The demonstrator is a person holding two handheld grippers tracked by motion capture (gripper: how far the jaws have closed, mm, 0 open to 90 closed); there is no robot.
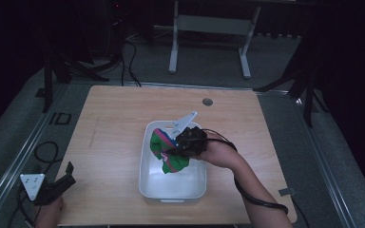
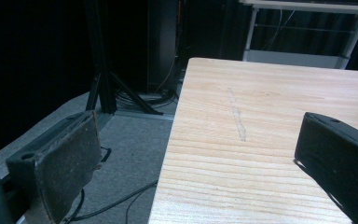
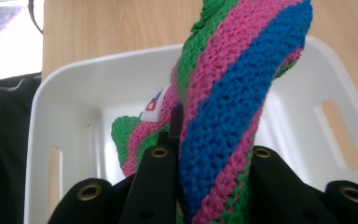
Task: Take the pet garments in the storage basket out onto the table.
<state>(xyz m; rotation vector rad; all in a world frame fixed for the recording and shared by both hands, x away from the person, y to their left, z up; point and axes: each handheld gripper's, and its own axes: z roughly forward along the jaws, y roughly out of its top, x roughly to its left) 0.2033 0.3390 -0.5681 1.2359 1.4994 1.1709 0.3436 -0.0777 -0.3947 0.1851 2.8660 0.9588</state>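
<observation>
Knitted cloth [image 3: 233,93], striped in green, pink and blue with a small white label sewn to one edge, was pinched between the black jaws of the right gripper [image 1: 177,148], which were pressed together on a fold of it. From above, the cloth hung bunched below the gripper over the far half of the white plastic bin [image 1: 148,183], its lower end apparently reaching down inside, though the dim light made it hard to tell whether it touched the bottom. The bin was a rounded rectangle with smooth, glossy walls and slotted handle cut-outs in its short sides; it sat near the middle of the wooden table [image 1: 109,123], slightly towards the person's side. Bare wood lay open all round it, widest to the left and towards the far edge, narrower on the right. The tabletop was pale, straight-grained, with rounded corners and a faint scuff line on its left part.

At the near left corner, the left gripper [image 1: 69,173] rested with its jaws spread wide and nothing between them, one jaw over the table's edge and the other over the grey carpeted floor [image 2: 126,154].
</observation>
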